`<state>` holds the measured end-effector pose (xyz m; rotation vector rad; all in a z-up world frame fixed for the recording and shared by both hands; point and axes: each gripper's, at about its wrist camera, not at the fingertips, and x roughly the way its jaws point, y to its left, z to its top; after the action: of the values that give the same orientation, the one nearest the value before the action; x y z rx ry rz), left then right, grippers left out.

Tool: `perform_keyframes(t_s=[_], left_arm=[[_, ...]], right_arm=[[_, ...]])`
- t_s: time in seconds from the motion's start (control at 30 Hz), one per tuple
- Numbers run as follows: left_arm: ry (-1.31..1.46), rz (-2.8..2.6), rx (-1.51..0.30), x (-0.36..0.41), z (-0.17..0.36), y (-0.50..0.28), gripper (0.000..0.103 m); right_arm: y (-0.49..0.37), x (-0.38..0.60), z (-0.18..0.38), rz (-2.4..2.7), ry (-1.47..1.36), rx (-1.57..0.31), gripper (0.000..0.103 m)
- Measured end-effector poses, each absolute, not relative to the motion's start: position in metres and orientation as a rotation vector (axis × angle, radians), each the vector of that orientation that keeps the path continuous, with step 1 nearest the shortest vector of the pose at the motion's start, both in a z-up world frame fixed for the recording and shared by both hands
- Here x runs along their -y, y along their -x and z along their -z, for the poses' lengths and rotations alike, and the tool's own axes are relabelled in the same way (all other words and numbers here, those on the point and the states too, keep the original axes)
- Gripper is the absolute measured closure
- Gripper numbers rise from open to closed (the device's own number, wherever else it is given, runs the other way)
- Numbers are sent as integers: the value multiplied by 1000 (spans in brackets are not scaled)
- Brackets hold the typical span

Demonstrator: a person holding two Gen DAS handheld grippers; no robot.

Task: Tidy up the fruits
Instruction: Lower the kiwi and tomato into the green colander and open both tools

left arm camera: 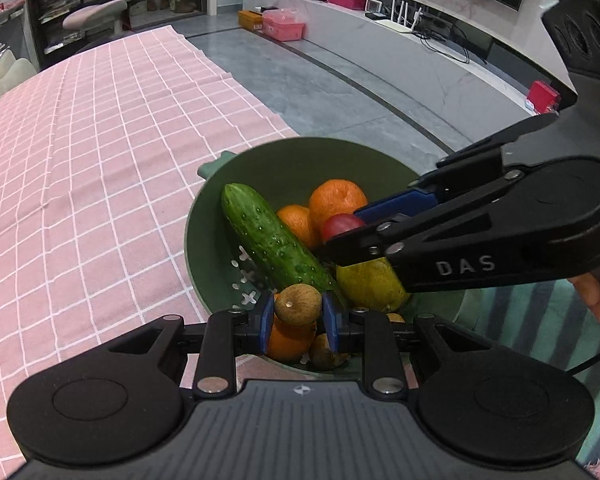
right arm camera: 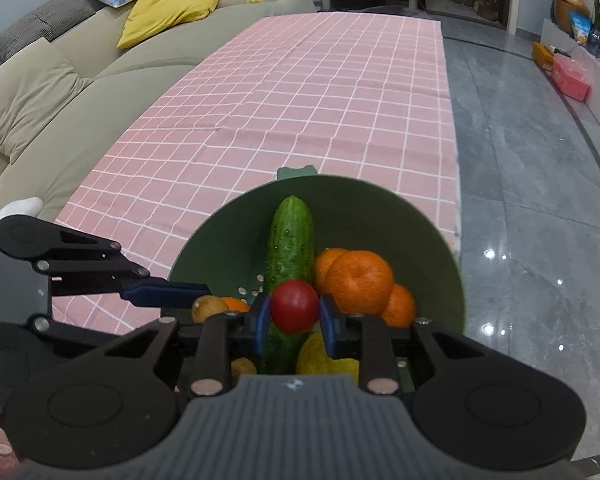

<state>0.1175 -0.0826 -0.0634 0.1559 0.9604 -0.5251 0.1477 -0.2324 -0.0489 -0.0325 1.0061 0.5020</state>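
Fruits heaped in green colander (left arm camera: 268, 160), lower centre: left gripper (left arm camera: 299, 314) clamped on kiwi (left arm camera: 298, 304), right gripper (right arm camera: 294, 316) clamped on red tomato (right arm camera: 294, 306), probably for sorting out.

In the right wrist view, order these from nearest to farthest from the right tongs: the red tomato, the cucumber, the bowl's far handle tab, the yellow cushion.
1. Red tomato: clamped between the right tongs.
2. Cucumber: just behind and under the tomato, in the green bowl.
3. Handle tab: on the bowl's far rim.
4. Yellow cushion: on the sofa, upper left.
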Motion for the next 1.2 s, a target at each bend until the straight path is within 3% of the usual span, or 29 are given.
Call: perform_keyframes(t_s=[0.43,0.9,1.1,1.2], left_arm=[[-131,532,-964,79,65,-116,74],[-83,571,-1001,90,66,-110,73],[-72,542,-1000,88,58,-105,51],[-53,513,-972,80,47,-101,43]], right_arm=[[-150,230,66,-498,36,-1050,79],[-132,251,45,-451,-14,-1009,75],[-122,256,42,-436,-29,-1009,70],[-118,259,33,-415,-38,-974,60]])
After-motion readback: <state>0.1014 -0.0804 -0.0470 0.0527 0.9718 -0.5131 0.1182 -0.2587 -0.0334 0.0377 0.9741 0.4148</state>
